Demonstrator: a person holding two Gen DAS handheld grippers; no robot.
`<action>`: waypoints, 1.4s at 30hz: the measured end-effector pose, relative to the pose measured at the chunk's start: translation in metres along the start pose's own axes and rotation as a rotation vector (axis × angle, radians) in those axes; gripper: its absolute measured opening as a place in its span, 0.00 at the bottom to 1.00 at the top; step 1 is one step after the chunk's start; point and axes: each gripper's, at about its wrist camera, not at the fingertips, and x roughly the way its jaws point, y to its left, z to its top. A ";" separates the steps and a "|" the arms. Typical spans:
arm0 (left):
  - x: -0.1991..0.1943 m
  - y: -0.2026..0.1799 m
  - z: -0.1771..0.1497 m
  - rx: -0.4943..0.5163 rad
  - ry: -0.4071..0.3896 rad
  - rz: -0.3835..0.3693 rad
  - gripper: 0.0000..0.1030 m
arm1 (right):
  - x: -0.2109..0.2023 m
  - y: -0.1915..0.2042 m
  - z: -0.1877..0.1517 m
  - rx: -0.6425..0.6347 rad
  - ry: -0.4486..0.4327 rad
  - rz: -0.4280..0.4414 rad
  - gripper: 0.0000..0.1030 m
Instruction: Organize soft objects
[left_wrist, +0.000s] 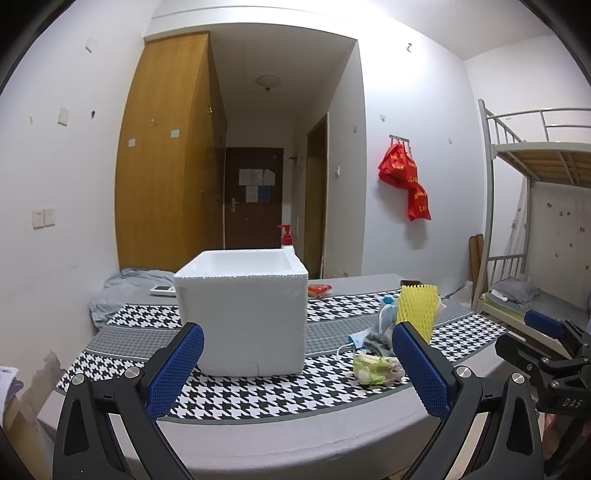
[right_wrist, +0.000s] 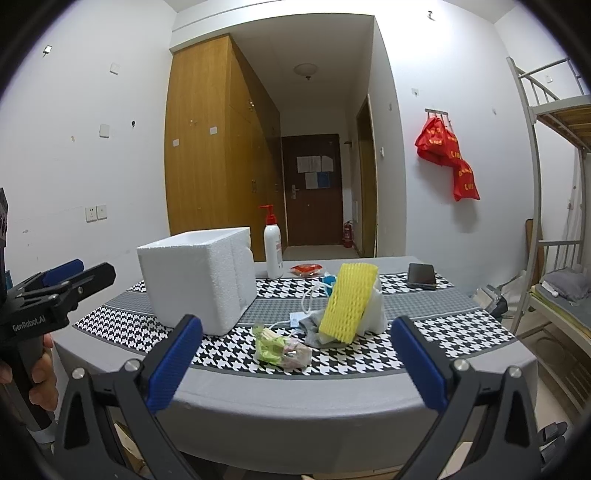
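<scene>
A white foam box (left_wrist: 243, 310) (right_wrist: 201, 278) stands open-topped on the checked tablecloth. Right of it lies a pile of soft things: a yellow foam net sleeve (left_wrist: 417, 308) (right_wrist: 349, 302) standing up, a grey cloth (right_wrist: 312, 326), a white bag (right_wrist: 375, 310) and a green-and-pink plastic packet (left_wrist: 376, 368) (right_wrist: 282, 349) nearest the front edge. My left gripper (left_wrist: 297, 363) is open before the box, short of the table. My right gripper (right_wrist: 295, 360) is open, facing the pile from the near edge. Neither holds anything.
A white pump bottle with a red top (right_wrist: 272, 245), a red packet (right_wrist: 306, 269) and a dark phone (right_wrist: 421, 275) sit at the table's far side. A bunk bed (right_wrist: 554, 221) stands right. Grey bedding (left_wrist: 122, 291) lies left of the box.
</scene>
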 end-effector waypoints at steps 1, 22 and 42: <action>0.000 0.000 0.000 0.001 0.000 0.003 0.99 | 0.000 0.000 0.000 0.001 -0.001 0.000 1.00; 0.005 0.002 0.000 0.000 0.006 0.013 0.99 | 0.001 -0.002 0.001 0.000 0.006 -0.001 1.00; 0.011 0.004 -0.002 -0.003 0.012 0.002 0.99 | 0.002 -0.002 0.000 0.000 0.007 -0.012 1.00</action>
